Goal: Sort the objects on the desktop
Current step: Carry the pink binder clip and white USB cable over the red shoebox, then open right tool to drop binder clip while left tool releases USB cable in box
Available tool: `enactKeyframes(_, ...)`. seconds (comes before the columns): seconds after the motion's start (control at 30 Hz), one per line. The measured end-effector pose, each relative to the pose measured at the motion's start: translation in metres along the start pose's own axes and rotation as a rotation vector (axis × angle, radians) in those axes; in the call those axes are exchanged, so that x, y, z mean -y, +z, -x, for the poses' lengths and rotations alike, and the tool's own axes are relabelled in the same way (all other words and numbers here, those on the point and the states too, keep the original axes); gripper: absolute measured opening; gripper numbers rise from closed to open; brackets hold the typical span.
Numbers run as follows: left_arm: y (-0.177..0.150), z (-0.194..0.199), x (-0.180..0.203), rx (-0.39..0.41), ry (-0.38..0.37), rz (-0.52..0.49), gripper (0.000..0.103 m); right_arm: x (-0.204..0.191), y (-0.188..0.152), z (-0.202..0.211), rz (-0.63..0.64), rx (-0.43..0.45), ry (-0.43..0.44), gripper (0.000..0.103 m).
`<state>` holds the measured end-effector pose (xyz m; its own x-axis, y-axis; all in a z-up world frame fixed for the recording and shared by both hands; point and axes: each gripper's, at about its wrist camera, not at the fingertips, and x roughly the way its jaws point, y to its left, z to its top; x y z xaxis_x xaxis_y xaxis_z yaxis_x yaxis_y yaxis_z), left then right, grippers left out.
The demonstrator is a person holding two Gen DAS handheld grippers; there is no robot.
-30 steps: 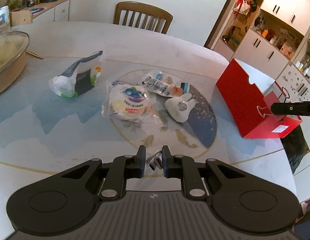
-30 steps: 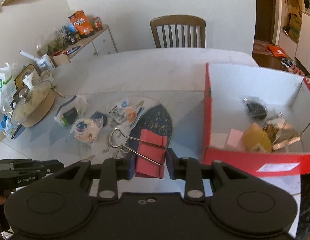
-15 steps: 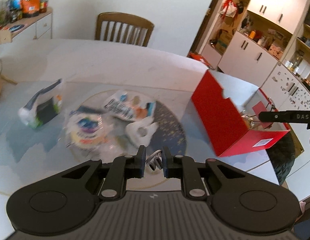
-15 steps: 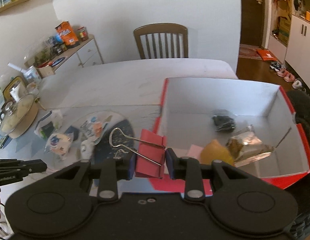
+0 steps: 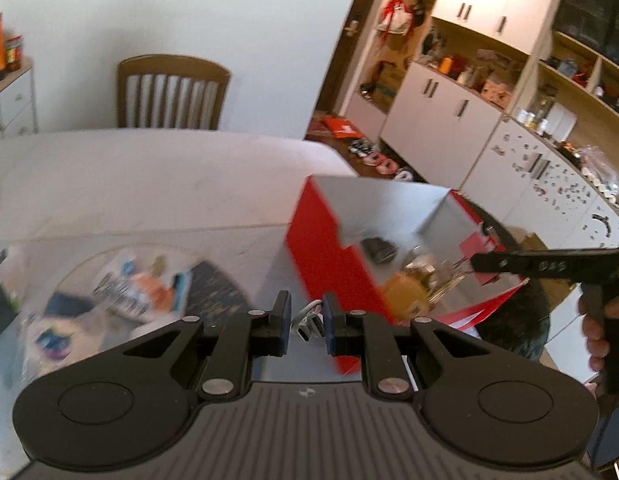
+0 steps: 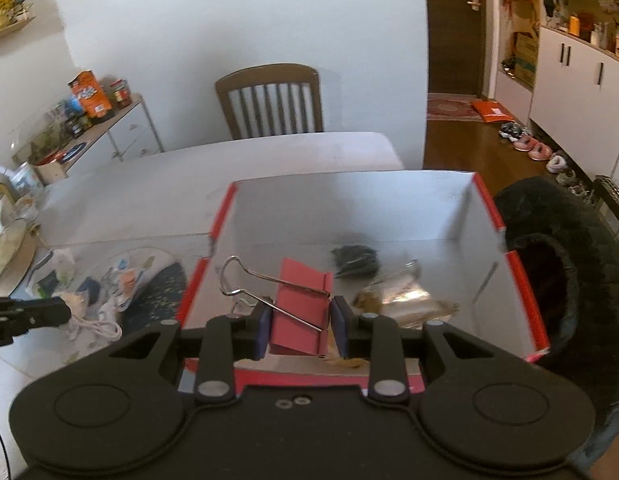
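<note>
On my right gripper [image 6: 300,326] the fingers are clenched on a red binder clip [image 6: 301,304], its wire handles sticking out to the left, and the clip hangs just above the near edge of the open red box [image 6: 521,280]. Inside that box I see a dark bundle [image 6: 355,258], a crinkled clear wrapper [image 6: 405,300] and something yellow, mostly hidden behind my fingers. My left gripper [image 5: 305,324] has its fingers clamped on a white cable [image 5: 309,322], whose plug end shows between the pads; it sits over the table [image 5: 149,184] just left of the box's red side wall. From the left wrist view I can see my right gripper's tip reaching over the box from the right, with a hand [image 5: 601,320] behind it. Snack packets [image 5: 141,284] lie blurred on the round patterned mat to the left. A wooden chair [image 6: 271,100] stands at the table's far side.
</note>
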<state>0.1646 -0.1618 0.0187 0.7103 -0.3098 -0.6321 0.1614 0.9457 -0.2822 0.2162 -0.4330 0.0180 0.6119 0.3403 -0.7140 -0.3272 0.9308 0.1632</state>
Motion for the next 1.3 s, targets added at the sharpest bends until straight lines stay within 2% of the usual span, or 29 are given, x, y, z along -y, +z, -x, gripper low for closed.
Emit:
enactKeyframes(0.2, 0.023, -0.015, 0.03, 0.019, -0.057, -0.027, 0.016, 0.024, 0.004, -0.007, -0.012, -0.007, -0.018, 0.03)
enactKeyframes(0.4, 0.04, -0.049, 0.066, 0.024, -0.065, -0.111, 0.016, 0.034, 0.009, -0.019, 0.006, -0.032, -0.018, 0.03)
enactKeyframes(0.67, 0.043, -0.118, 0.092, -0.049, 0.028, -0.26, 0.016, 0.038, 0.008, -0.042, 0.051, -0.089, -0.005, 0.03)
enactKeyframes(0.9, 0.044, -0.16, 0.09, -0.104, 0.102, -0.323, 0.016, 0.047, 0.008, -0.058, 0.076, -0.124, -0.018, 0.03)
enactKeyframes(1.17, 0.035, -0.187, 0.091, -0.19, 0.12, -0.37, 0.016, 0.052, 0.015, -0.082, 0.094, -0.159, -0.025, 0.03)
enactKeyframes(1.3, 0.031, -0.193, 0.096, -0.201, 0.116, -0.407, 0.016, 0.052, 0.017, -0.091, 0.112, -0.171, -0.02, 0.03)
